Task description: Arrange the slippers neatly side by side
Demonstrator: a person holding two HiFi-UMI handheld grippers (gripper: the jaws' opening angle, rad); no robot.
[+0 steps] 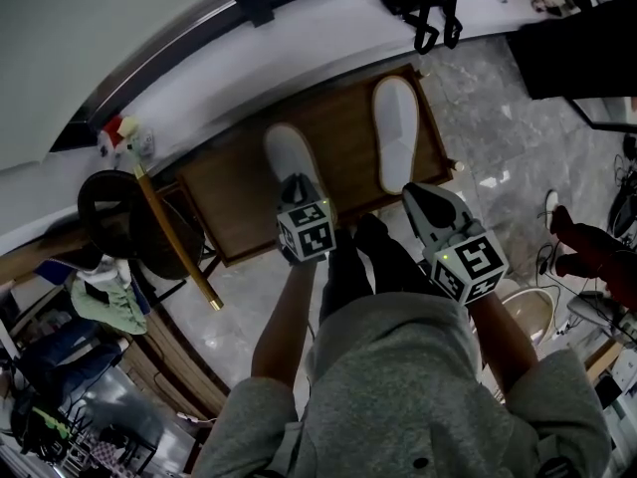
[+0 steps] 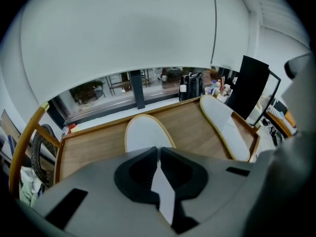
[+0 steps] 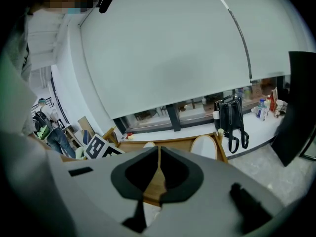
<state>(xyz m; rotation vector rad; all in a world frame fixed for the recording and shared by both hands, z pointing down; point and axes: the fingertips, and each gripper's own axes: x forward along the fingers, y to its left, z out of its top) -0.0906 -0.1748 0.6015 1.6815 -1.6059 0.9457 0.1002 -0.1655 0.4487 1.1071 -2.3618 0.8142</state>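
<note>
**Left tool** (image 2: pixel 158 151): jaws almost together, pinching a thin white edge at the near end of the left slipper (image 1: pixel 289 153).

**Right tool** (image 3: pixel 159 151): jaws closed on nothing, held by the near right edge of the worktop (image 1: pixel 343 118).

**Left slipper:** lies on the near left of the worktop, toe angled to the far left.

**Right slipper** (image 1: pixel 395 127): lies flat on the right of the worktop, set farther back. Bare wood shows between the pair, and they are not parallel.

**Risks:**
- Your grip is only on a thin edge, so a quick pull probably lets the slipper slide out.
- The sole looks soft, so dragging it may fold it instead of turning it.
- The heel sits close to the near edge. If you draw it toward yourself, it could drop off.
- Swing the toe too far right and you knock the right slipper askew.
</note>
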